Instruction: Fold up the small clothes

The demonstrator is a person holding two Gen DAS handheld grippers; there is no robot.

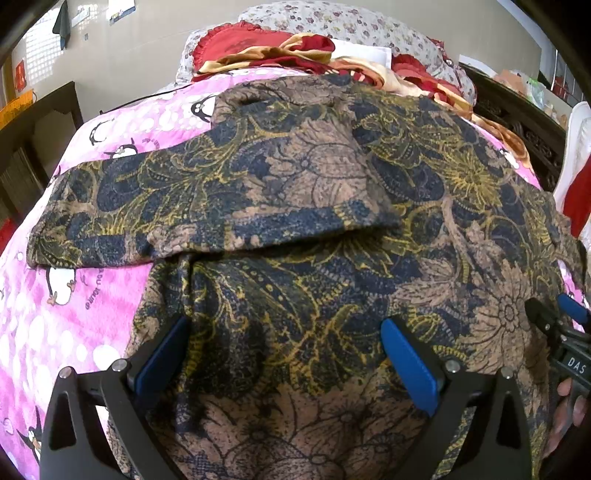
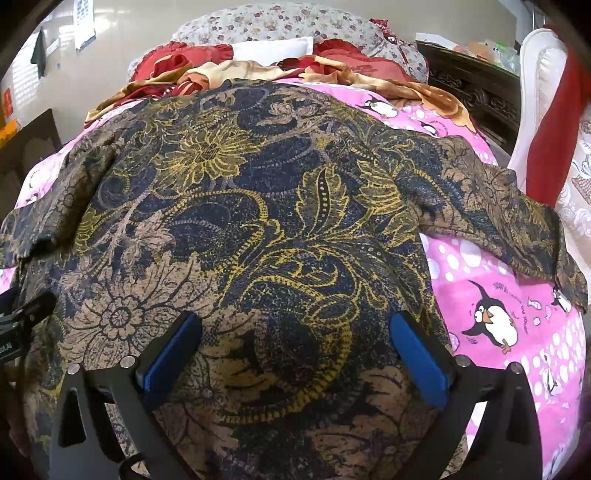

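The left gripper hovers with its blue-padded fingers spread wide over the near part of a patterned shirt, nothing between them; the right gripper is likewise wide apart above the same cloth, gripping nothing. The shirt, dark blue with yellow and tan flowers, lies spread on a pink penguin-print blanket that covers a bed. The left wrist view shows the shirt's left sleeve laid out sideways with a fold of cloth lapped over the body near it, and at its right edge the other gripper with a person's hand behind it. The right wrist view shows instead the right sleeve stretched out over the blanket, and a bare stretch of pink beside the shirt's side seam. Beyond the shirt, at the head of the bed, lie red and gold bedding and a flowered pillow. A pale wall stands behind, dark carved wooden furniture to the right, and a white chair with red cloth over it
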